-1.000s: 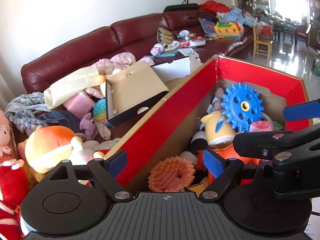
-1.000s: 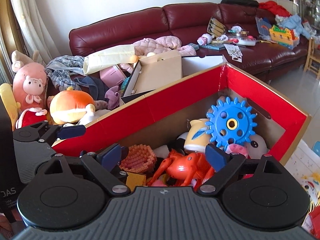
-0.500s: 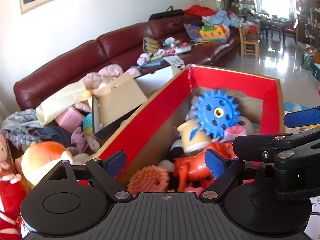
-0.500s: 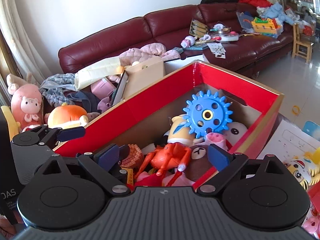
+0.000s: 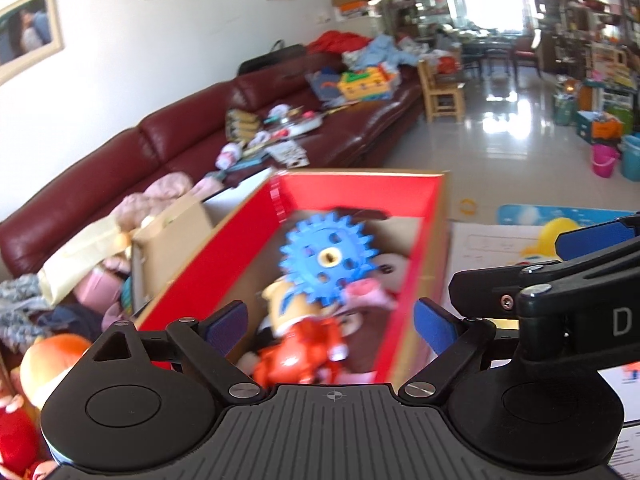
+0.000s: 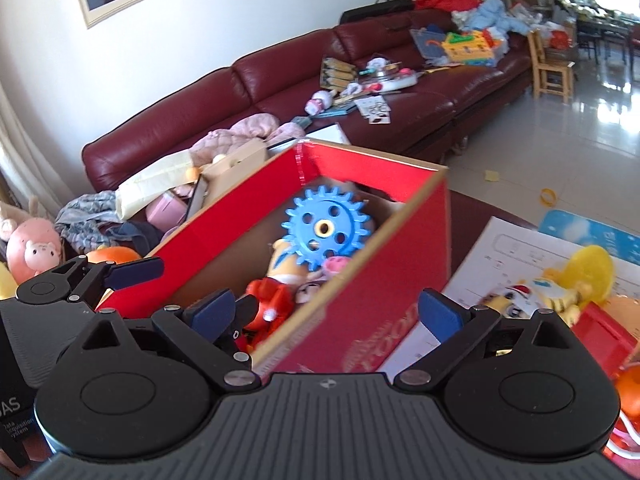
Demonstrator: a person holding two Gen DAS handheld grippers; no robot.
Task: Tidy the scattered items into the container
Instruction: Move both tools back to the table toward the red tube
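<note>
Currently catalogued, 2 hand-held grippers and 1 container.

Item 1: red cardboard box (image 6: 360, 312), the container. It stands open-topped with toys piled inside, so anything more can be dropped in from above. Contents: a blue toy gear (image 6: 326, 229) propped on edge against the heap, a yellow-and-blue plush (image 6: 286, 266) under it, a red-orange plastic toy (image 6: 266, 304) at the near end, and a pink plush (image 6: 336, 266) beside the gear.

Item 2: left hand-held gripper (image 5: 331, 326). Jaws wide, nothing between them. It hangs over the near end of the box, with the red-orange toy just below and ahead of its fingertips.

Item 3: right hand-held gripper (image 6: 327, 312). Jaws wide, empty. It straddles the near right wall of the box, its left pad over the interior and its right pad outside, above a white printed sheet (image 6: 520, 256).

Item 4: scattered things not yet tidied. A yellow-and-white plush (image 6: 560, 292) lies on the sheet just right of the right hand-held gripper, outside the box and near its right pad; judged the likeliest next pick. An orange round plush (image 5: 52, 364) and a pink pig plush (image 6: 34, 250) lie left of the box, well apart from both grippers.

Item 5: dark red leather sofa (image 6: 248, 92) behind, carrying more loose toys and papers.
</note>
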